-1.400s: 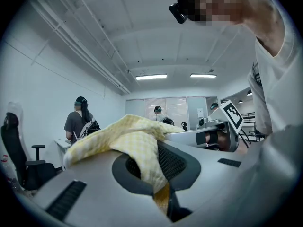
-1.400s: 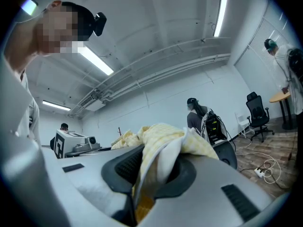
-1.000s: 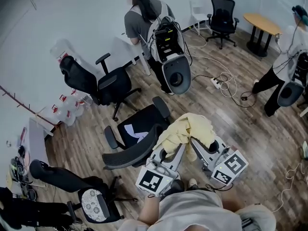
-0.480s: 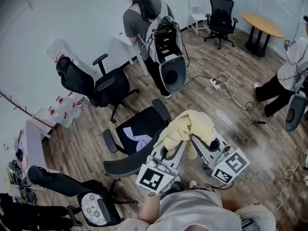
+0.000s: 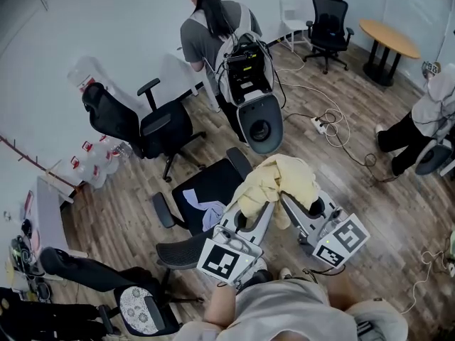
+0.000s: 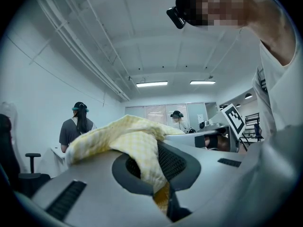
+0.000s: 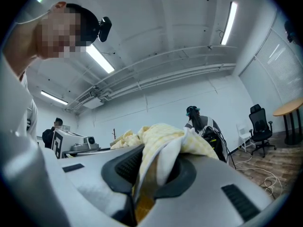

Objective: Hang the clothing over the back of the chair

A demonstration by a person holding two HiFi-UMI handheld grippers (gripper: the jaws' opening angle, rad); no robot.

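Left claw [image 5: 245, 210]: I had it clamped on one edge of the yellow clothing [image 5: 281, 180]; cloth filled the jaws.
Right claw [image 5: 290, 206]: pinched shut on another edge, so the garment sat bunched across both.
Clothing: held in the air just beside the chair [image 5: 202, 190]; not yet on the backrest [image 5: 186, 249].
Reason: I judged two grips would let it spread and clear the backrest.

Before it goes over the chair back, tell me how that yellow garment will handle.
The yellow garment is probably floppy: it slumps in folds between the left gripper and the right gripper. It looks light, since two pinched spots carry all of it. It may slide off the chair back unless draped evenly on both sides.
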